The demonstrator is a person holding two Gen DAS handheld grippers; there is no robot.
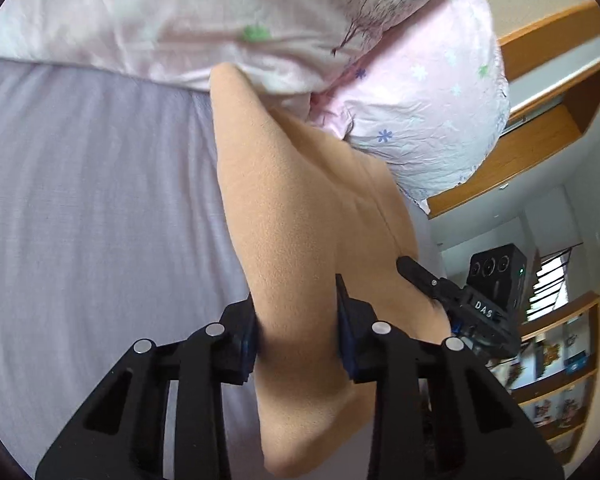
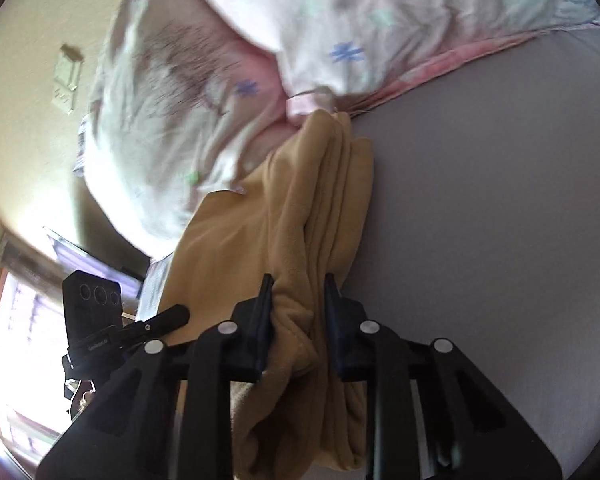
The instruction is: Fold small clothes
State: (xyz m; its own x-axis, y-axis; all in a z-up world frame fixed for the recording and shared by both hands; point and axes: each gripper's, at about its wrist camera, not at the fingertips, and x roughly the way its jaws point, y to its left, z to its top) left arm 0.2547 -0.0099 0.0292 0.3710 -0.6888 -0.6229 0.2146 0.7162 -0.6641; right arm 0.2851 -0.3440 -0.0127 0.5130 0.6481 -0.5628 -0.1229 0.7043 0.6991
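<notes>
A tan fleece garment [image 1: 300, 208] hangs stretched between both grippers above the lavender bed sheet [image 1: 92, 208]. My left gripper [image 1: 298, 320] is shut on one end of it, cloth bunched between the jaws. My right gripper [image 2: 298, 312] is shut on the other end of the garment [image 2: 300, 216], which falls in folds toward the pillows. The right gripper's finger and camera [image 1: 496, 280] show at the right of the left wrist view, and the left gripper [image 2: 156, 320] shows at the left of the right wrist view.
Pink flowered pillows [image 1: 420, 92] and a pale pink duvet [image 1: 160, 16] lie at the head of the bed, touching the garment's far edge. A wooden headboard frame [image 1: 540, 128] and shelves with books [image 1: 556, 368] stand at the right. A bright window [image 2: 16, 340] is at the left.
</notes>
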